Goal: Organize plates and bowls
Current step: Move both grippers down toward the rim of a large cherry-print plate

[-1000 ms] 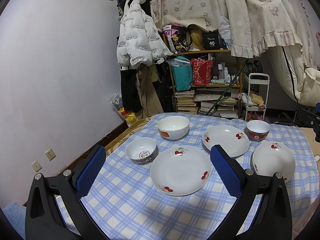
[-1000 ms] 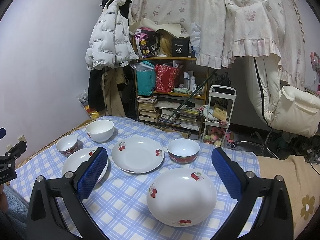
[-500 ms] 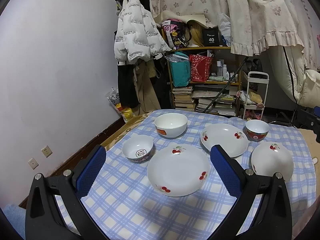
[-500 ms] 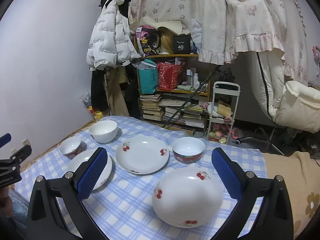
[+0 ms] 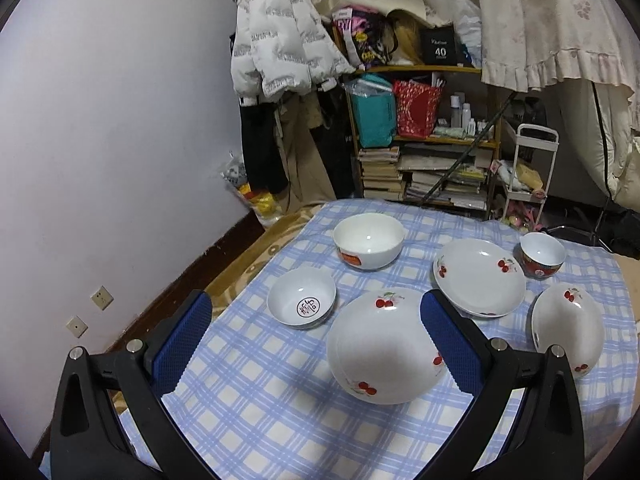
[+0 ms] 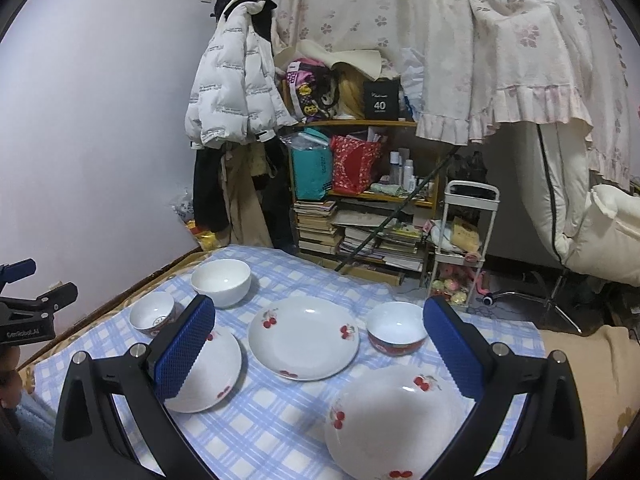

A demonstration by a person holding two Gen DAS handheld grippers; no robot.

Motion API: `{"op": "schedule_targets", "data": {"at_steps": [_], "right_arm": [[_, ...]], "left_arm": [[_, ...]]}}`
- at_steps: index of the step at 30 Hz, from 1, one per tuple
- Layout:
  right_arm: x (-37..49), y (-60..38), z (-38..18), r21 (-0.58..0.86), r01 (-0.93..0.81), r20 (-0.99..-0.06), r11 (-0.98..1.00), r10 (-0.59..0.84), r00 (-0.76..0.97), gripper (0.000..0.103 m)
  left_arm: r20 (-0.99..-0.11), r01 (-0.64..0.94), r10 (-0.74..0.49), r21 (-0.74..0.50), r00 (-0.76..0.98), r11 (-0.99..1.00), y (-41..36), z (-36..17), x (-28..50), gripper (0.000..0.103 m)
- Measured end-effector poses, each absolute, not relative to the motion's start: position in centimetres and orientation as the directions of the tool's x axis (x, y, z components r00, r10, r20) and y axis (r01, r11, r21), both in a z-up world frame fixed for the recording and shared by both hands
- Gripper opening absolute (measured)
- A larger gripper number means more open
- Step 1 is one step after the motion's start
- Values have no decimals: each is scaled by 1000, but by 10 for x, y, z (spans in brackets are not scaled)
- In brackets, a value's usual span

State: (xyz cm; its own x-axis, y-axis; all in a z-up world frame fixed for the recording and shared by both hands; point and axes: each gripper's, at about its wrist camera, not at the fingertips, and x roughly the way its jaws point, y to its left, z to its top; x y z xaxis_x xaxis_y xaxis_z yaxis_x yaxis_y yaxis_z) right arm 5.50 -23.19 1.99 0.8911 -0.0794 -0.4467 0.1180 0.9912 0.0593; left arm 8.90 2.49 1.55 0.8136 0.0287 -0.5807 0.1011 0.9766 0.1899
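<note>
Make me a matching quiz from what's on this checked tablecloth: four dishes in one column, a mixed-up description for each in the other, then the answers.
Column one:
1. large white bowl
2. small bowl
3. red-banded bowl
4. nearest plate

Column two:
A. round dark stamp inside
B. far right, beside a cherry plate
C. cherry print, between the left gripper's fingers in view
D. red label on its outer wall

Pairs: 1-D, 2-A, 3-B, 4-C
</note>
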Motion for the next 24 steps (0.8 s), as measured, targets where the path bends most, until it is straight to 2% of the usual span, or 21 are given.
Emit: {"op": "schedule_targets", "data": {"at_steps": [12,20,24], "right_arm": [[116,-199,20,64,90,-447,994,-52,893,103],[164,-176,-14,24,59,-521,998,-38,853,103],[186,-169,-38,68,43,-570,997,3,821,103]], "left_arm": [[-686,53,37,110,727,992,48,-24,144,102],[-763,33,35,74,646,997,56,-70,178,102],[-792,13,48,70,608,997,60,-90,191,102]]}}
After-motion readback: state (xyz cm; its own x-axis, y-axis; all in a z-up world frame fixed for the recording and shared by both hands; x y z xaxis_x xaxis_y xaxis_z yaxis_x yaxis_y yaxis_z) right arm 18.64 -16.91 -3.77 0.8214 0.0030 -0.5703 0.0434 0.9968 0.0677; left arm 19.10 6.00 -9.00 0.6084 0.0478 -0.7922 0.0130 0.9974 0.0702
